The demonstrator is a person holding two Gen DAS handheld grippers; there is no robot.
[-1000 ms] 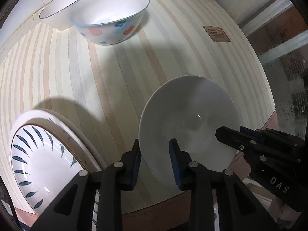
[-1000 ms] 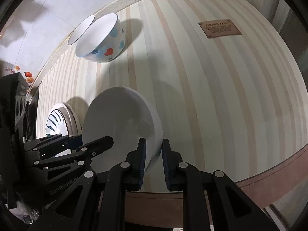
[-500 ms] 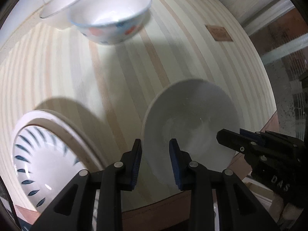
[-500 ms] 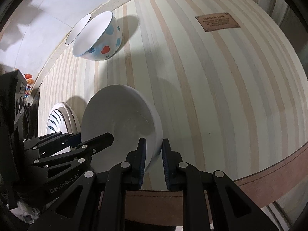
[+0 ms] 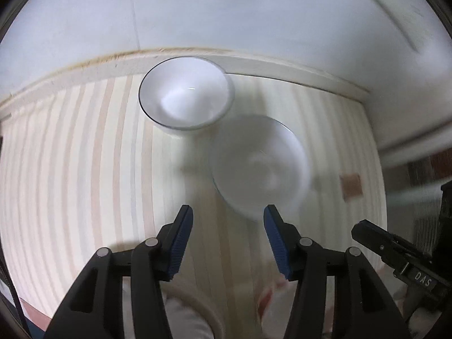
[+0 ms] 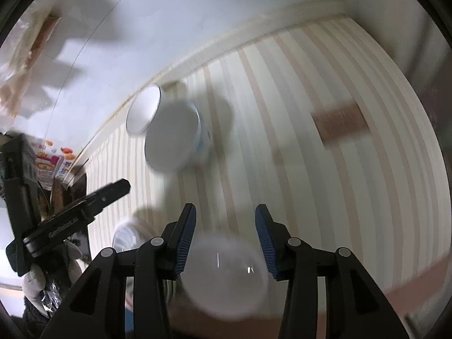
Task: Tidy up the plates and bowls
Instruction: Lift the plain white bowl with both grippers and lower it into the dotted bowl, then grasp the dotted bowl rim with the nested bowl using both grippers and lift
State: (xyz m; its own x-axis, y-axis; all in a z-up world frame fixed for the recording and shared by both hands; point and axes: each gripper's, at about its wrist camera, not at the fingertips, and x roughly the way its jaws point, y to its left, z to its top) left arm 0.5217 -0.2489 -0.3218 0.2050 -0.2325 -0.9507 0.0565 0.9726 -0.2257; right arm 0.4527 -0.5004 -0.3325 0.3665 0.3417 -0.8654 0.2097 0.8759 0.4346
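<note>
Both the left gripper [image 5: 228, 240] and right gripper [image 6: 225, 241] are spread wide, holding nothing. The plain white ceramic plate [image 6: 224, 278] sits on the striped tablecloth [image 6: 325, 183], probably for stacking; the blue-rimmed patterned bowl [image 5: 258, 166] sits beyond.

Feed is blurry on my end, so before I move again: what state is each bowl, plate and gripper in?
left gripper: open, empty.
right gripper: open, empty, above the plain white bowl.
plain white bowl: upright, released.
dark-rimmed bowl: upright, empty, by the wall.
patterned bowl: upright, empty, blurred.
patterned plate: mostly hidden; state unclear.
</note>
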